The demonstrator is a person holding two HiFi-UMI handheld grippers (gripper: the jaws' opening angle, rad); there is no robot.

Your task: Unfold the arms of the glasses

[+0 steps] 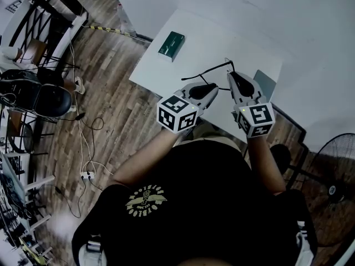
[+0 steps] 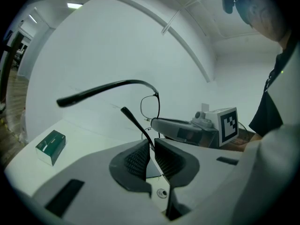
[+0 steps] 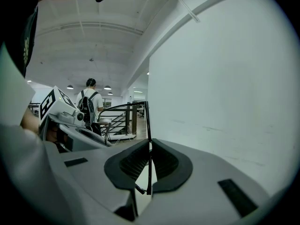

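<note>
My right gripper (image 1: 233,77) clamps the glasses (image 1: 212,68) steady so my left gripper (image 1: 212,87), pinching one arm (image 2: 133,120), can swing it open.

Dim cool indoor light, ceiling lamps glowing, fisheye edges dark and curved, soft focus

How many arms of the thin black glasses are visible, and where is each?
2. One thin black arm is clamped between the left gripper's jaws; the other arm stretches free, up and leftward from the frame, which the right gripper holds.
</note>
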